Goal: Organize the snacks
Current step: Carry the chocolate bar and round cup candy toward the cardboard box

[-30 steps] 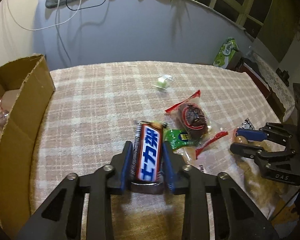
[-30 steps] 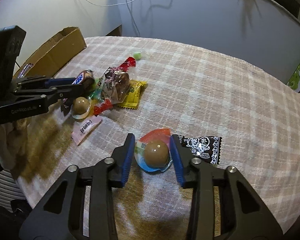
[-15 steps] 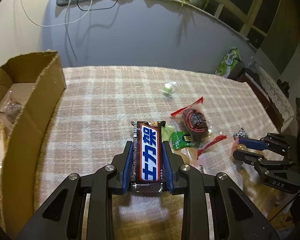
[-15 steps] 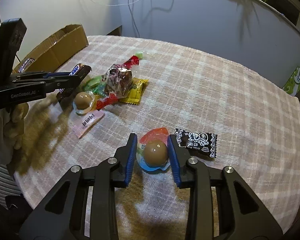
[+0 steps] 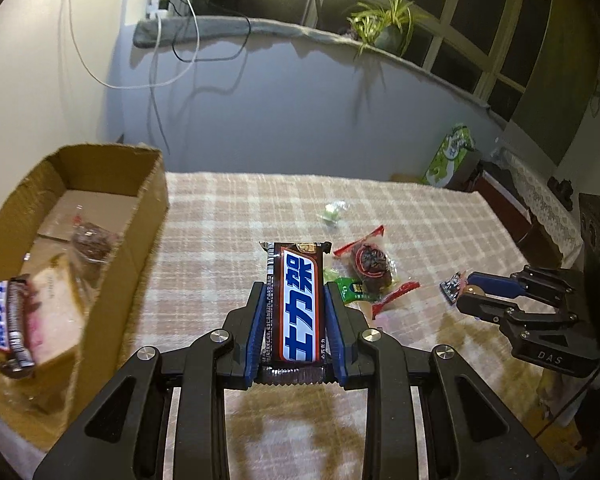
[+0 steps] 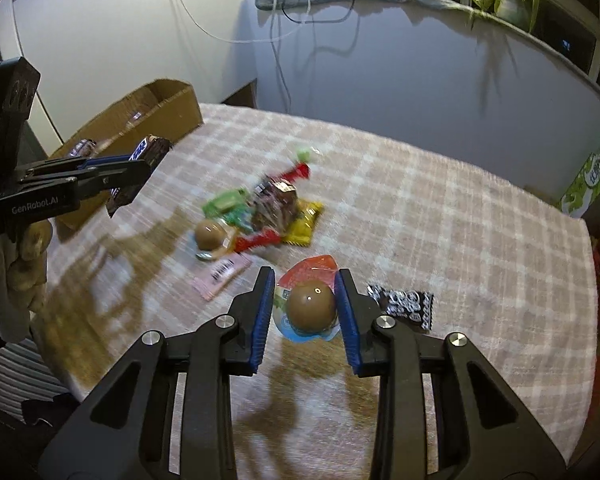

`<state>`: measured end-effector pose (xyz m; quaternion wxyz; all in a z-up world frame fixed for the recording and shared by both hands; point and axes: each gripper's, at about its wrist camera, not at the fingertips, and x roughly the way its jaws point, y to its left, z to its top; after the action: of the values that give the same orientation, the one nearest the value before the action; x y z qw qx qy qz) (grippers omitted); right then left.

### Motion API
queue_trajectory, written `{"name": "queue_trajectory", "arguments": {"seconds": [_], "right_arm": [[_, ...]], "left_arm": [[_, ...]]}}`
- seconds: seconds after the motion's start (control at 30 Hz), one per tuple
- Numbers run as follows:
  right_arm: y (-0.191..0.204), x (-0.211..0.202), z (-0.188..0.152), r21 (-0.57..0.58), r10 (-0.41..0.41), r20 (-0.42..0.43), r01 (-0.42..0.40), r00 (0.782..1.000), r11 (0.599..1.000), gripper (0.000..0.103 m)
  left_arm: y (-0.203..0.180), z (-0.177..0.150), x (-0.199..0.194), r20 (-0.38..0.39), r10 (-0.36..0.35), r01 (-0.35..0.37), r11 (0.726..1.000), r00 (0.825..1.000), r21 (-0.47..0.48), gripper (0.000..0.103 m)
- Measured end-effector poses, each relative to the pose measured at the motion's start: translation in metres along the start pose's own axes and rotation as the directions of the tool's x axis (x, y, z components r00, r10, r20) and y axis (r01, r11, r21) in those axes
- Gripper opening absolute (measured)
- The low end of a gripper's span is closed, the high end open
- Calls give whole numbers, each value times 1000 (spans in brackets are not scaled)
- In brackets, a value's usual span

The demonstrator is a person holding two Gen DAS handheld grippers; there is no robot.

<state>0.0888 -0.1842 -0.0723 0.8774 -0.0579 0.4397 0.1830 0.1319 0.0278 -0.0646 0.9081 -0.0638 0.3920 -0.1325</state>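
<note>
Chocolate bar (image 5: 296,304) sits pinched lengthwise in the left gripper (image 5: 296,312), lifted beside the cardboard box (image 5: 140,248); stiff, light, slick-wrapped, best held mid-length. From the right wrist, the right gripper (image 6: 305,308) clamps a round jelly cup (image 6: 311,306) above the tablecloth (image 6: 440,232); probably crushable, so squeeze its sides gently.

White Chinese characters "士力架" on a blue band are showing on the chocolate bar (image 5: 298,307), "GenRobot.AI" is reading in pale letters along the left gripper (image 6: 138,174), and "DAS" is standing on the right gripper (image 5: 466,295), while print on the other wrappers is staying too blurred to read.
</note>
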Motion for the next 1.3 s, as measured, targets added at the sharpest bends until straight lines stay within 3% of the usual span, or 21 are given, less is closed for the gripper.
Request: {"name": "queue_trajectory", "arguments": {"seconds": [0.53, 1.3], "right_arm": [[76, -7, 60, -119, 86, 92, -75, 992, 990, 32], [169, 61, 159, -251, 209, 91, -181, 974, 951, 32]], "left_arm": [[50, -6, -61, 97, 70, -63, 995, 993, -81, 27], [137, -12, -89, 122, 206, -178, 962, 971, -209, 27]]}}
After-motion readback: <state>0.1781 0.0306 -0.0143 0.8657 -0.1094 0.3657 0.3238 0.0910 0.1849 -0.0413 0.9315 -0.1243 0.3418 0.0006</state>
